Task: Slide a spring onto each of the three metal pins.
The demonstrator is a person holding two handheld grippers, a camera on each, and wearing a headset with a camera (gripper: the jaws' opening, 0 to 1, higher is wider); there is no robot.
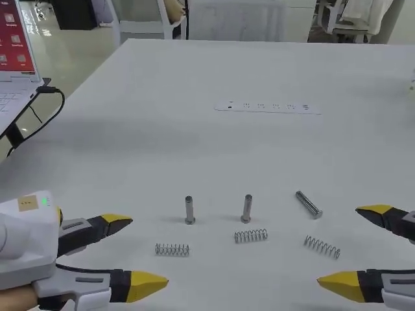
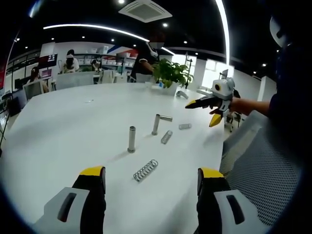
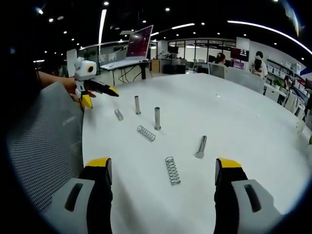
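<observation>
A white table (image 1: 194,97) in a bright office. In the head view's lower middle, the left pin (image 1: 189,210) and middle pin (image 1: 247,208) stand upright, and the right pin (image 1: 308,204) lies on its side. Just below each lies a spring, apart from it: left spring (image 1: 172,249), middle spring (image 1: 251,236), right spring (image 1: 322,247). The left gripper (image 1: 137,253) at lower left and the right gripper (image 1: 353,246) at lower right both gape wide, holding nothing. A power strip (image 1: 267,107) lies at upper middle. The left gripper view adds a plant (image 2: 170,73). The right gripper view shows a laptop (image 3: 139,43).
</observation>
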